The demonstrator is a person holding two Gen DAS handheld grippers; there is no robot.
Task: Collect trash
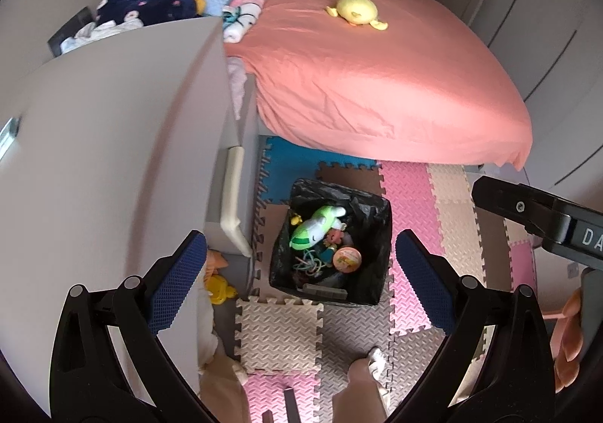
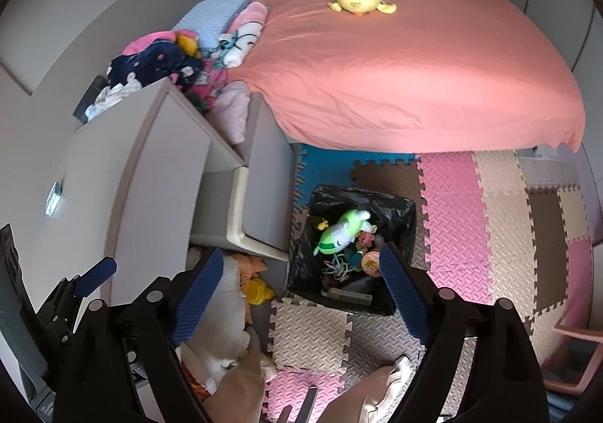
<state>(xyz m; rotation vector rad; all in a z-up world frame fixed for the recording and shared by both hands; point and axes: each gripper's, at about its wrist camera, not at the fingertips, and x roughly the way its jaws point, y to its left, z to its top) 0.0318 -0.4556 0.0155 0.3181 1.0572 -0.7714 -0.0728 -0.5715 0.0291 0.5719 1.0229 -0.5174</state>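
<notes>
- Left wrist view: the left gripper [image 1: 301, 274] hangs high above the floor with its blue-padded jaws spread wide and nothing between them.
- Straight below, framed by the two fingers, stands the trash bin [image 1: 378, 234], lined with a black bag, on the foam puzzle mat [image 1: 407, 197] near the foot of the bed [image 1: 377, 76].
- Inside the bin lie a green and white plush toy [image 1: 318, 227], a round pink lid [image 1: 347, 258] and a tangle of coloured bands [image 1: 309, 264].
- A pale cabinet door [image 1: 113, 159] fills the left of this view, hiding most of what lies behind it; only a yellow toy [image 1: 220, 289] peeks out at floor level.
- At the right edge, the dark body of the right gripper [image 1: 546, 214] juts in; its jaws are out of this frame.
- A yellow plush duck [image 1: 356, 10] lies on the pink sheet.
- Right wrist view: the right gripper [image 2: 301, 295] is likewise released, fingers well apart and empty, above the near left rim of the same bin [image 2: 407, 219].
- This view alone shows the open drawer [image 2: 264, 174] beside the bin, and a white plush [image 2: 226, 317] with orange cloth on the floor beneath it.
- A blue fingertip of the left gripper shows at the lower left.
- A pink stool [image 2: 576, 359] sits at the right edge.
</notes>
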